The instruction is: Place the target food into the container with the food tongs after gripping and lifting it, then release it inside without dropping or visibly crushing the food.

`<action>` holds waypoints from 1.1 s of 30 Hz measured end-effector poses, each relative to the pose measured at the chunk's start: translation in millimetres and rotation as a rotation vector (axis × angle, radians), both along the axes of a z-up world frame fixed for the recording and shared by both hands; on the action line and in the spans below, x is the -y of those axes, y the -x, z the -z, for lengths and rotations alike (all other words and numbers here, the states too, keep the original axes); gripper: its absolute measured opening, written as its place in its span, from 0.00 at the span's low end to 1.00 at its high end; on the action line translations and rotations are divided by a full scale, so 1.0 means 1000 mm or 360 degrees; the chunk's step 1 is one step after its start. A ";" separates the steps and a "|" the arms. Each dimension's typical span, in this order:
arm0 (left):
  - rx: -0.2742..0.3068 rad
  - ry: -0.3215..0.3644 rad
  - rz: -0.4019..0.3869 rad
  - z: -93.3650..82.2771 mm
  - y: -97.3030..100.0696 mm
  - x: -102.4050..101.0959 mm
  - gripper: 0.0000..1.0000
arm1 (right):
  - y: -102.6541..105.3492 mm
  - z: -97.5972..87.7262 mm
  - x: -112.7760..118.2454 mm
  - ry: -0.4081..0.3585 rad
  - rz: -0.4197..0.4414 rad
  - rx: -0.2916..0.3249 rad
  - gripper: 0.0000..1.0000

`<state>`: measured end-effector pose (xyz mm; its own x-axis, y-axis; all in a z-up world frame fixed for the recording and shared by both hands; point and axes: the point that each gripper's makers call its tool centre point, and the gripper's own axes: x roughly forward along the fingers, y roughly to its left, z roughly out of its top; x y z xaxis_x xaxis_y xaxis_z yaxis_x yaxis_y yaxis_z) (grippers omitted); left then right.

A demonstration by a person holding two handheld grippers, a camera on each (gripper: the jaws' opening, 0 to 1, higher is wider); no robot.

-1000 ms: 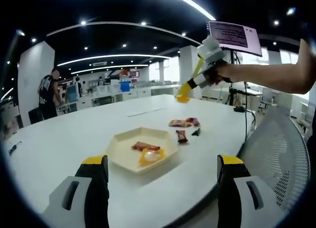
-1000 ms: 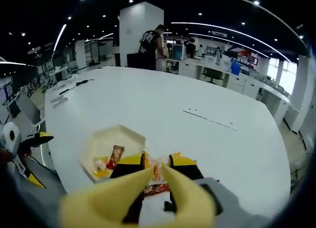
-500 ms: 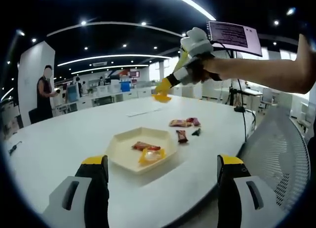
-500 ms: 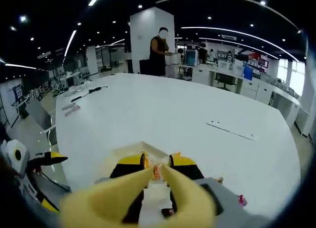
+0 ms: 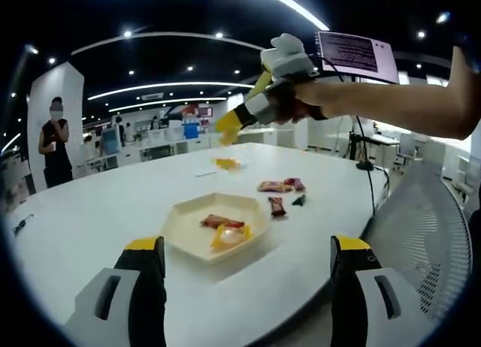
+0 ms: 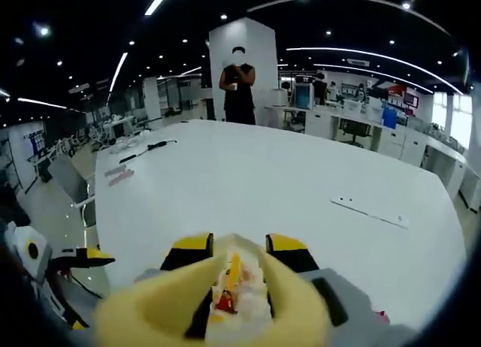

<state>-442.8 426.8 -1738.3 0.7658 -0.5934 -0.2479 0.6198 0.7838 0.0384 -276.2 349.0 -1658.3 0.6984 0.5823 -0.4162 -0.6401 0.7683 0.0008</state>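
Note:
A cream hexagonal tray [image 5: 188,238] lies on the white table [image 5: 98,204] with a red packet [image 5: 218,222] and a yellow piece [image 5: 229,236] in it. My left gripper [image 5: 248,276] stands wide open before it, with nothing between its jaws. A hand holds my right gripper [image 5: 264,101] high above the table, shut on yellow food tongs [image 5: 239,116]. A small yellow food piece [image 5: 227,164] is below the tong tips, apart from them. In the right gripper view the tong arms [image 6: 176,302] stand slightly spread beyond my right gripper [image 6: 239,245], with the tray's food [image 6: 229,291] seen between them.
Loose snack packets [image 5: 279,187], [image 5: 276,206] lie on the table right of the tray. A grey mesh chair [image 5: 421,234] stands at the right edge. A person [image 5: 54,140] stands beyond the table, and a thin strip [image 6: 372,210] lies far across it.
The right gripper and tongs moved left and up over the tray. The tong arms spread a little, and the yellow piece that was at their tips now sits below them.

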 end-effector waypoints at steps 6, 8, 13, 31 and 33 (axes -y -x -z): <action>-0.0003 -0.0002 0.0000 0.001 0.000 0.000 0.87 | 0.000 0.002 0.004 -0.0002 0.0005 -0.0015 0.26; -0.0002 -0.0004 0.0000 0.001 0.000 0.000 0.87 | 0.000 0.003 0.007 0.0002 0.0011 -0.0014 0.26; -0.0003 -0.0006 -0.0003 0.001 0.000 0.000 0.87 | 0.001 0.005 0.018 0.0014 0.0029 -0.0022 0.26; -0.0001 -0.0004 0.0002 0.000 0.000 0.000 0.86 | 0.015 0.072 0.084 0.0122 0.0174 -0.0180 0.28; -0.0006 -0.0005 0.0009 0.000 0.000 0.001 0.86 | 0.019 0.083 0.089 0.0122 0.0192 -0.0215 0.28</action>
